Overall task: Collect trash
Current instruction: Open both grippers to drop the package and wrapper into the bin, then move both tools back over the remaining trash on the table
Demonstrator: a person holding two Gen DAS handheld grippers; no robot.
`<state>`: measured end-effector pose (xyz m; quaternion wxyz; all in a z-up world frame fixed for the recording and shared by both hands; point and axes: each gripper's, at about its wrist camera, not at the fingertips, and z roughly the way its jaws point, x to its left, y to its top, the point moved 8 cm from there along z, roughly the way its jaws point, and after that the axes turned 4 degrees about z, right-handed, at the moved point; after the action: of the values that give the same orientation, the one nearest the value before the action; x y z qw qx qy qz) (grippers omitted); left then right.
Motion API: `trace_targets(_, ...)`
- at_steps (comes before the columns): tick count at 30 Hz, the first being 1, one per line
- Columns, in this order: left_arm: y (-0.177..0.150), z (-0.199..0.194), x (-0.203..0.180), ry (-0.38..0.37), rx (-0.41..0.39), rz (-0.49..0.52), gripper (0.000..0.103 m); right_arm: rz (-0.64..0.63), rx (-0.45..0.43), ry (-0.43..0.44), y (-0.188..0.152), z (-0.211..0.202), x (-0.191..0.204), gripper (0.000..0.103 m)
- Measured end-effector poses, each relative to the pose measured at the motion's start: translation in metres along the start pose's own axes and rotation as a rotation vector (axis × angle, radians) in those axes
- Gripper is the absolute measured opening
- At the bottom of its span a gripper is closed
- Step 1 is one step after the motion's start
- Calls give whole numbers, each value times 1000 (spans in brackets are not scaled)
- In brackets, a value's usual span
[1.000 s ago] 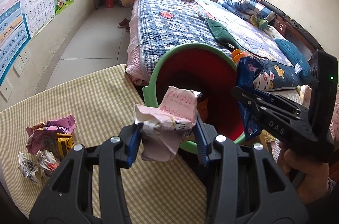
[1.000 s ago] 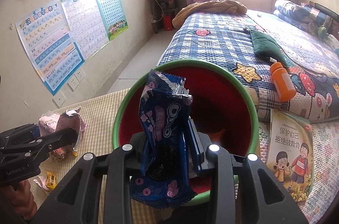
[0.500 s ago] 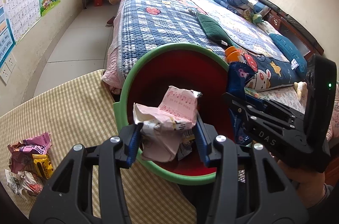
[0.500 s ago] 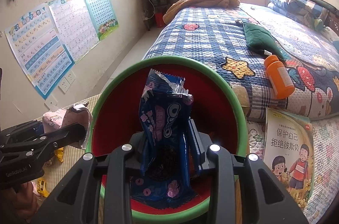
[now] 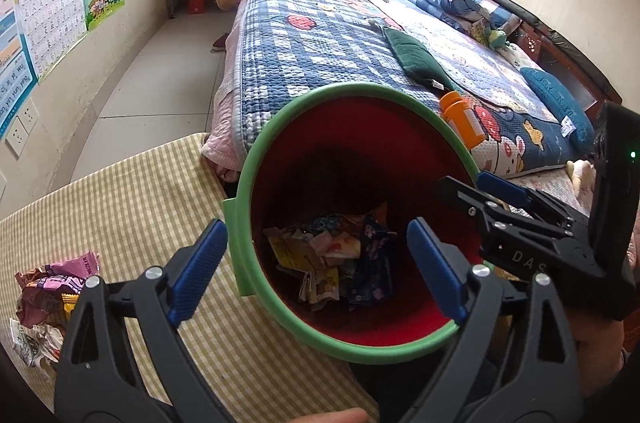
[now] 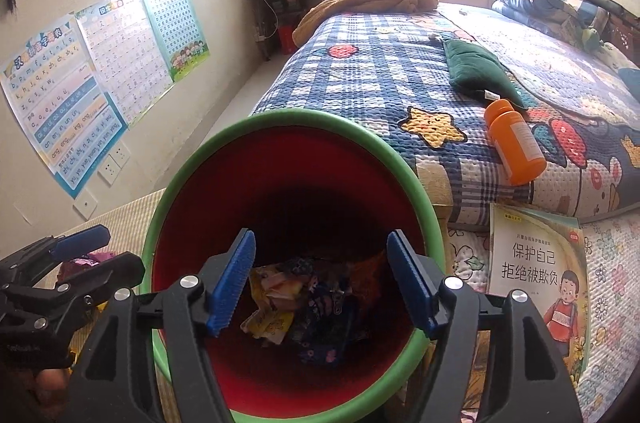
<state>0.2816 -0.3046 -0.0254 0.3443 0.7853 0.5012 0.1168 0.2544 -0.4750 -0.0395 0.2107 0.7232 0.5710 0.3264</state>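
In the left wrist view, the left gripper (image 5: pixel 316 263) is hanging over the mouth of the red bin (image 5: pixel 280 183) with the green rim, which fills the centre of the frame; its jaws are opening wide, with nothing between the blue pads (image 5: pixel 198 269). Down at the bottom of the bin a heap of crumpled wrappers (image 5: pixel 336 263) is lying, pale and yellow papers beside a dark blue patterned packet. At the right edge of this frame the right gripper (image 5: pixel 472 187) is reaching in over the bin's rim, and part of the person's hand shows below it. At the lower left, more crumpled trash (image 5: pixel 48 287) is sitting on the yellow checked tablecloth (image 5: pixel 140 191), well apart from the bin. In the right wrist view, the right gripper (image 6: pixel 320 279) is pointing down into the same bin (image 6: pixel 224 175), its jaws also opening and holding nothing, and the wrappers (image 6: pixel 304 303) are showing between them on the bin floor. The left gripper (image 6: pixel 96 251) is showing at the lower left edge of that frame. Behind the bin a bed with a blue patchwork quilt (image 6: pixel 380 83) is filling the upper right, an orange bottle (image 6: pixel 516 147) is lying on it, and a picture book (image 6: pixel 536 271) is resting at the lower right.
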Motion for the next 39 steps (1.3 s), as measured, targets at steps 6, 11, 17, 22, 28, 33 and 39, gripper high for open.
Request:
trace_targets(6, 1, -21, 13, 29, -28, -28, 97, -7, -19, -3, 1, -14, 7, 85)
trace_targets(11, -6, -42, 20, 48, -43, -40, 97, -18, -41, -2, 1, -31, 19, 93)
trace_targets(17, -21, -75, 36, 68, -66, -74, 97, -47, -52, 12, -7, -50, 46, 96)
trace_targets(22, -37, -105, 54, 90, -86, -104, 97, -81, -49, 35, -19, -63, 78, 96)
trace_targets(28, -62, -138, 88, 131, -100, -151, 97, -117, -41, 60, -37, -74, 114, 96)
trace_targets(33, -90, -161, 118, 165, -96, -198, 97, -156, -26, 83, -51, -78, 145, 96)
trace_targets(39, -121, -187, 147, 200, -98, -252, 97, -205, -7, 116, -70, -79, 185, 96)
